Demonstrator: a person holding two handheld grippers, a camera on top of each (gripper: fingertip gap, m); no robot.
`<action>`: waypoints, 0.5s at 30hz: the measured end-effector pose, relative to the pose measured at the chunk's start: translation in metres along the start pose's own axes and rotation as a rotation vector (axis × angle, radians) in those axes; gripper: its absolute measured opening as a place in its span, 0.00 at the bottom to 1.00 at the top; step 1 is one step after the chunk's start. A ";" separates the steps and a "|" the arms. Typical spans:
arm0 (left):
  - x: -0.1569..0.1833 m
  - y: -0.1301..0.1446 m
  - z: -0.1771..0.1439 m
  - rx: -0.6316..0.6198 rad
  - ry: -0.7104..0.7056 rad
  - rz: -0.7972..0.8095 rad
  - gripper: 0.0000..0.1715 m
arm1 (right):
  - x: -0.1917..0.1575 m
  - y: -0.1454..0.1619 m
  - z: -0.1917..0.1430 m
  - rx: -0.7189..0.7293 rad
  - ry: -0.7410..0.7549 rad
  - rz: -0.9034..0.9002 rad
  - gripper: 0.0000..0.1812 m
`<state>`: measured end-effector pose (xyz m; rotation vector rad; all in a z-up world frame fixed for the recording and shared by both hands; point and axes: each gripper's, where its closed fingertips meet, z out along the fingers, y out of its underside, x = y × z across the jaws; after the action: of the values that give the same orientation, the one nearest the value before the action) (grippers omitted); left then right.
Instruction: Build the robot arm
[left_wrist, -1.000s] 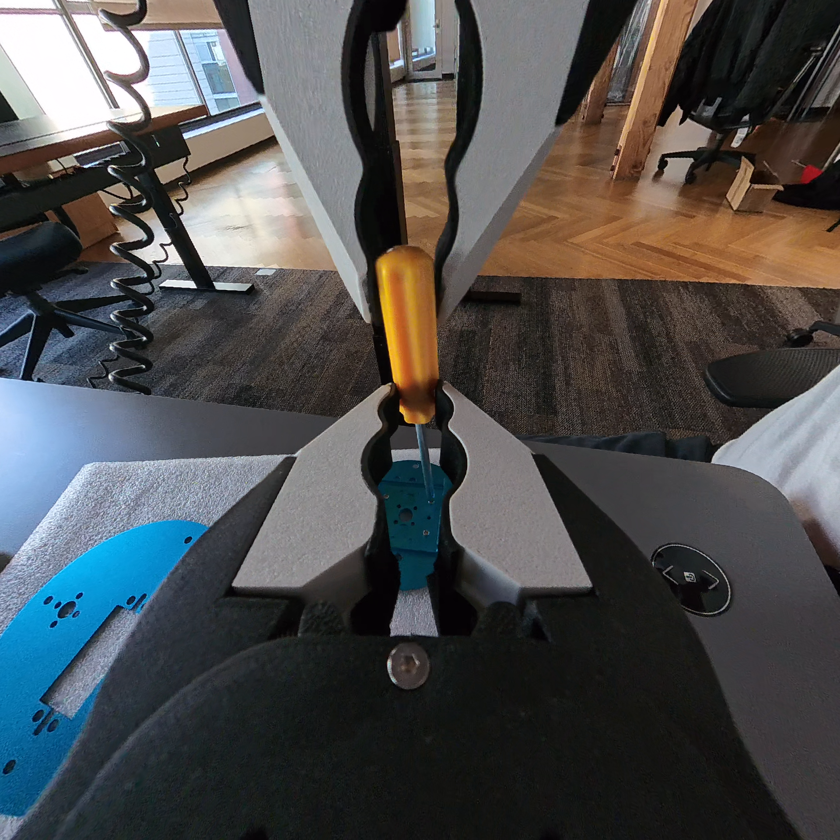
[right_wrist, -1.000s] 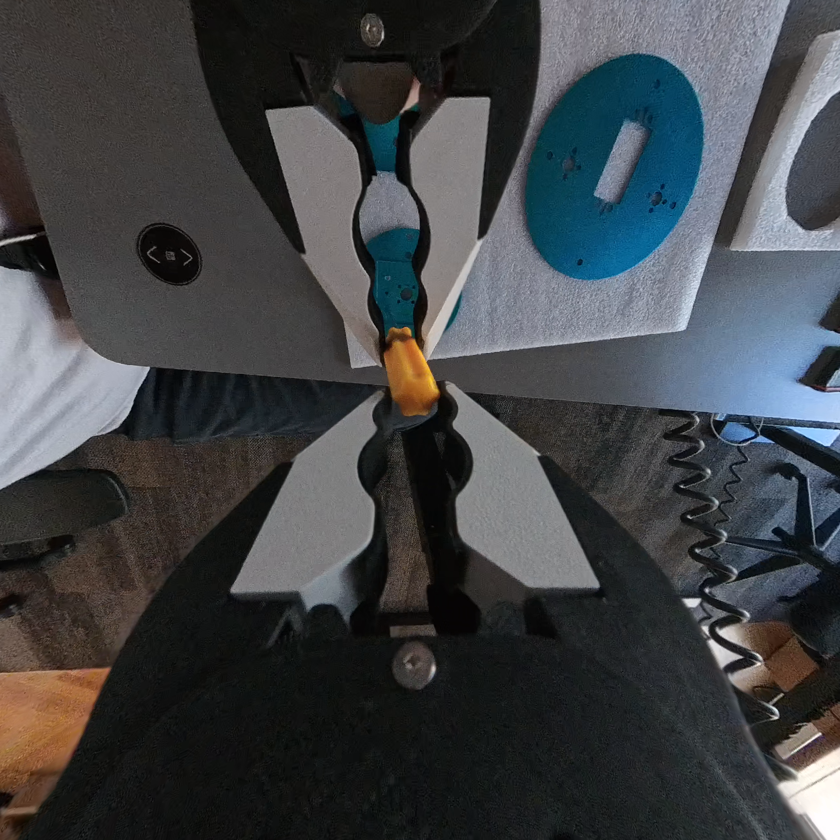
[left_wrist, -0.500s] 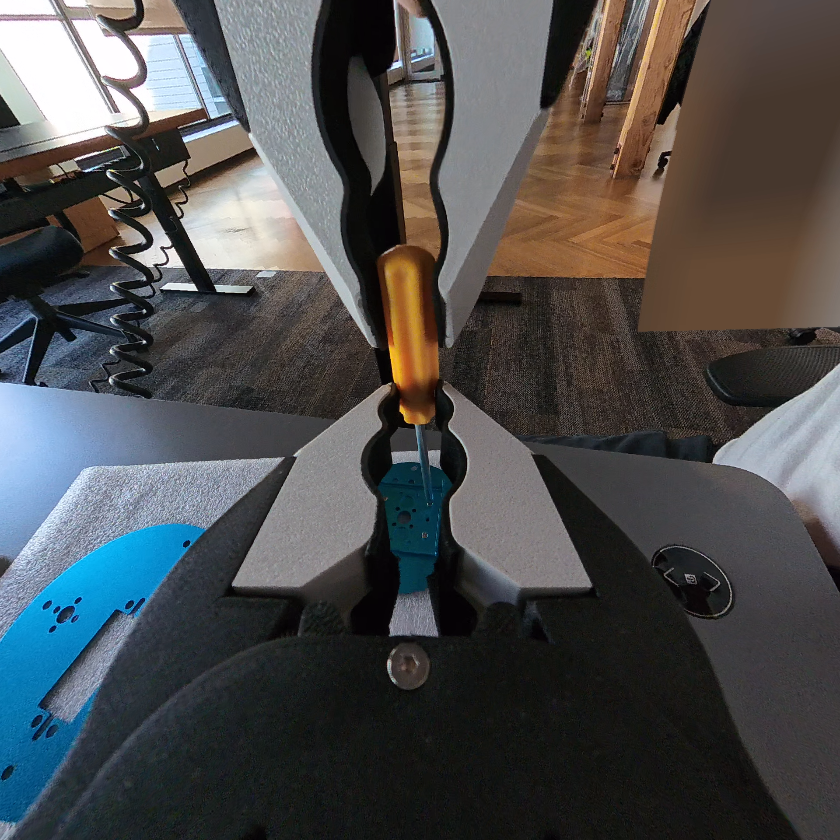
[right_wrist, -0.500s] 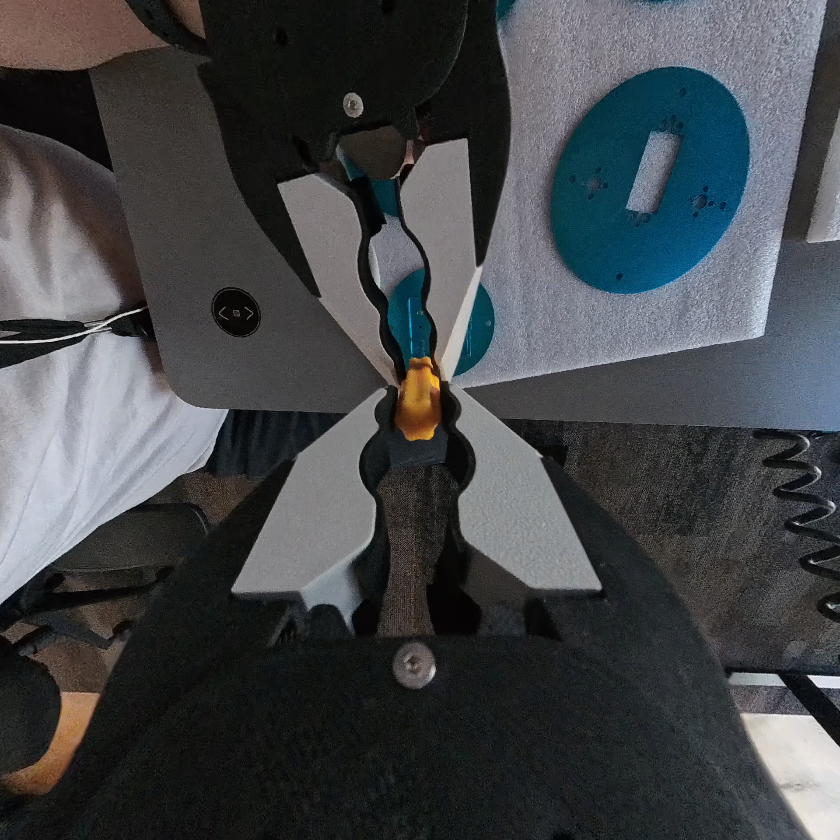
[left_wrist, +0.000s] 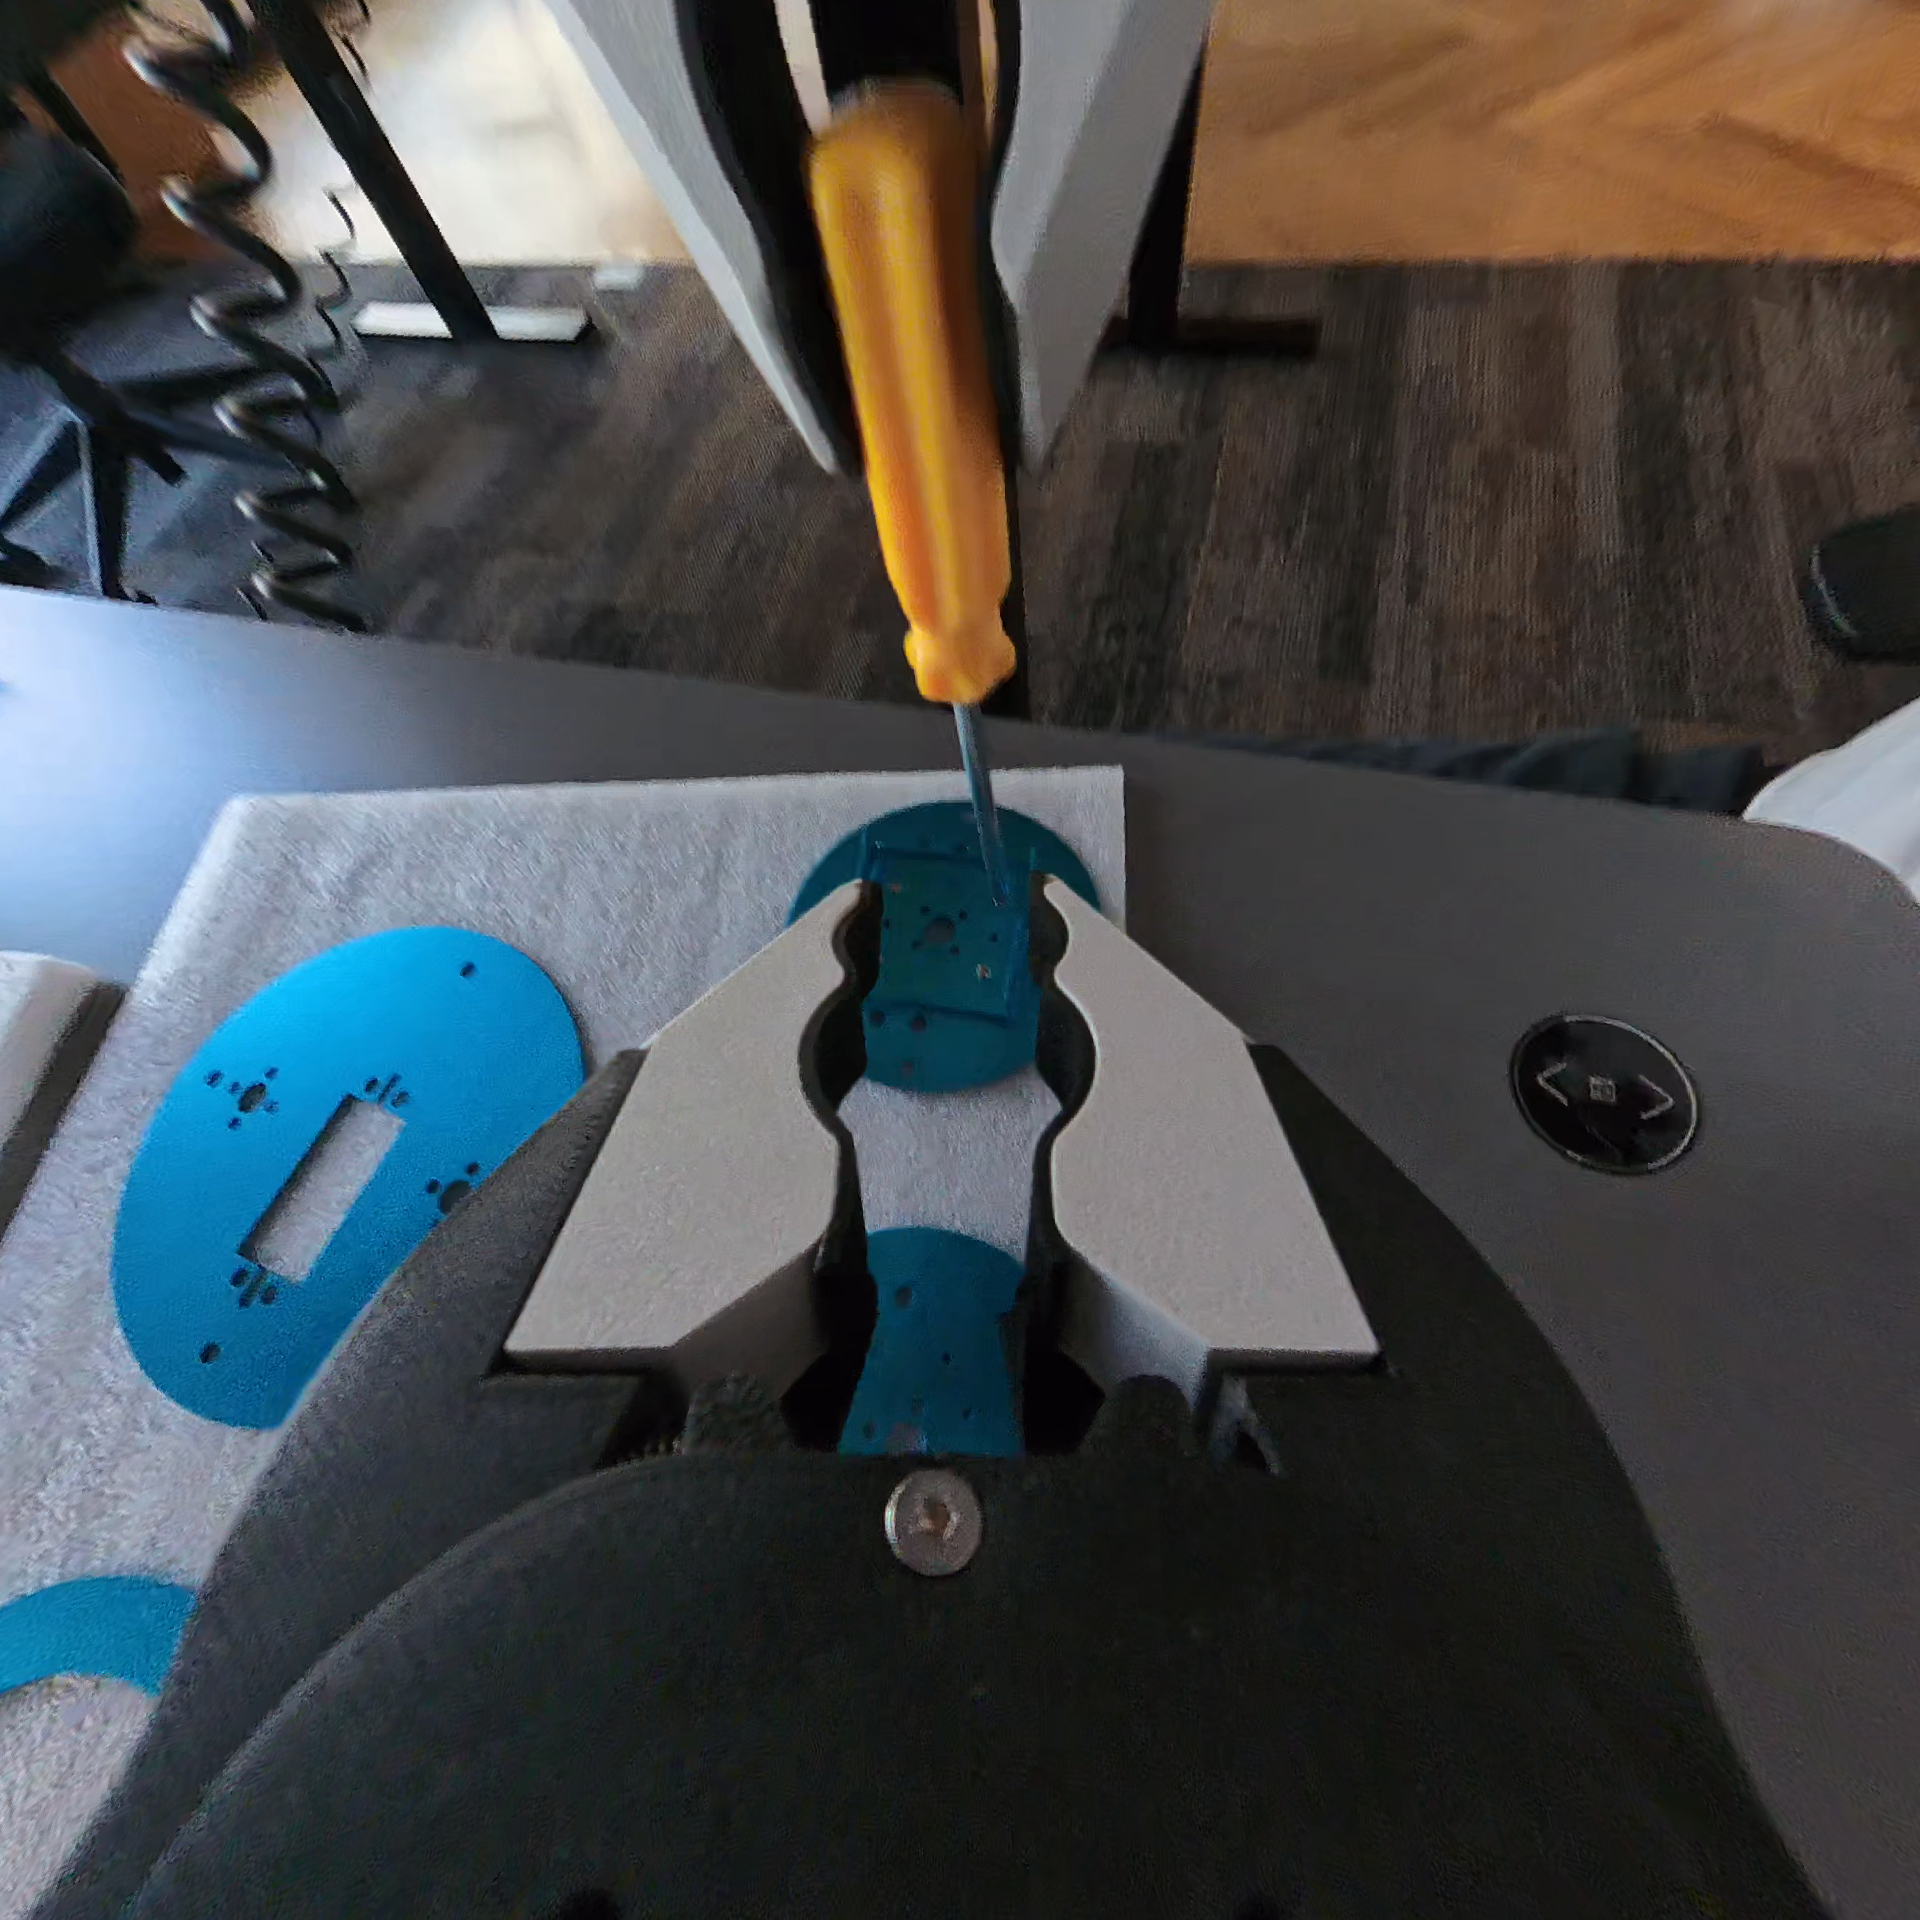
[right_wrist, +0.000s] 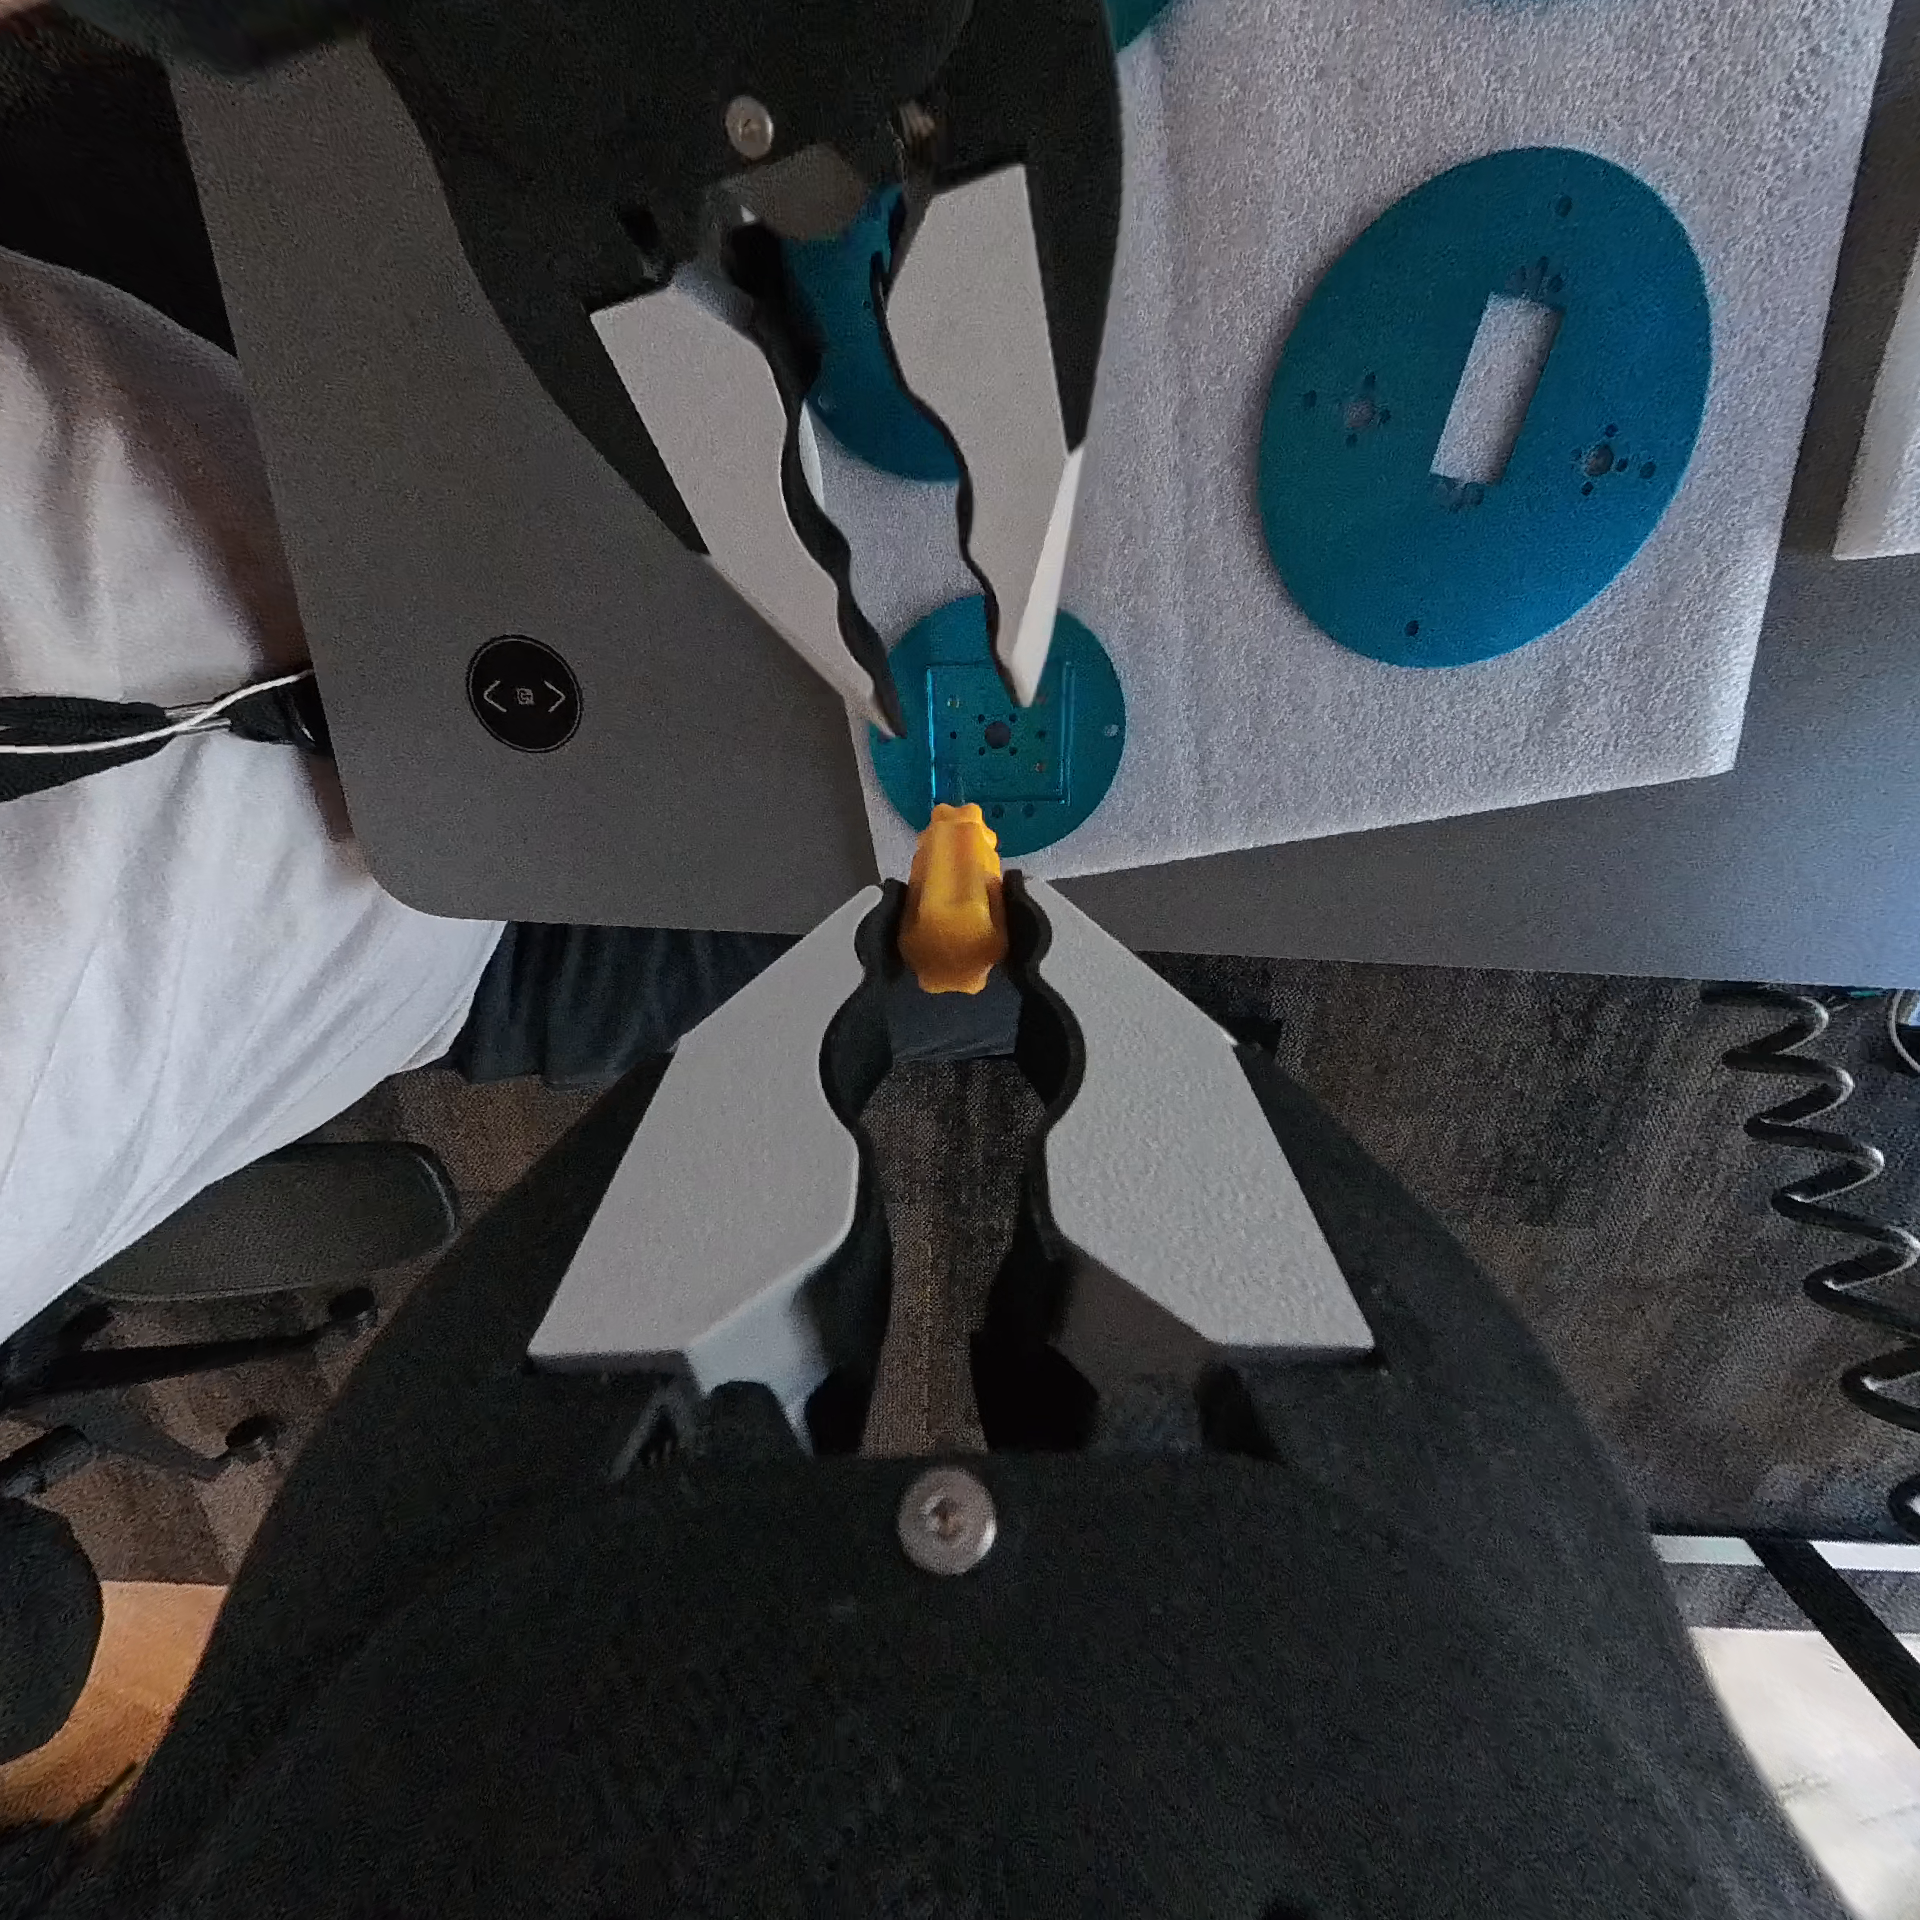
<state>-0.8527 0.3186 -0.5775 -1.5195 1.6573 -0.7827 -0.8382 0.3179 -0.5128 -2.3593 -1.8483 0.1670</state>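
My right gripper (right_wrist: 951, 899) is shut on the orange handle of a small screwdriver (right_wrist: 948, 904). In the left wrist view the screwdriver (left_wrist: 914, 416) comes down tilted from the right gripper (left_wrist: 935, 462). Its thin blade touches the far right corner of a small blue square plate (left_wrist: 940, 956). That plate lies on a small blue disc (left_wrist: 935, 1070) on white foam (left_wrist: 571, 862). My left gripper (left_wrist: 956, 899) is open, its tips either side of the square plate. The left gripper (right_wrist: 954, 712), square plate (right_wrist: 997, 727) and disc (right_wrist: 1091, 748) also show in the right wrist view.
A large blue oval plate with a slot (left_wrist: 468, 1039) lies left on the foam. A second small blue disc (left_wrist: 935, 1320) shows between my left fingers. The grey table (left_wrist: 1455, 935) has a round black button (left_wrist: 1600, 1107). A person in white (right_wrist: 156, 831) sits at its edge. My right fingertips sit around 7 cm from my left ones. The small blue disc (left_wrist: 935, 1070) is about 5 cm from my left fingertips and 12 cm from my right. Seen from the right wrist view (right_wrist: 968, 616) as well.
My left gripper has drawn back and its jaws have widened; the square plate now sits at its tips. The right gripper has backed off higher, and the screwdriver now leans.
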 end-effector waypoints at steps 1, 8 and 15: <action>0.005 0.007 0.004 -0.044 0.027 -0.011 0.16 | 0.000 0.001 0.000 -0.002 -0.001 0.005 0.10; 0.012 0.015 0.028 -0.122 0.093 -0.015 0.17 | 0.001 0.001 0.000 -0.017 -0.003 0.000 0.11; 0.011 0.025 0.036 -0.191 0.098 -0.019 0.15 | 0.001 0.005 -0.001 -0.042 0.005 -0.015 0.10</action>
<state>-0.8355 0.3119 -0.6189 -1.6520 1.8364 -0.7363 -0.8331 0.3172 -0.5130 -2.3707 -1.8846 0.1219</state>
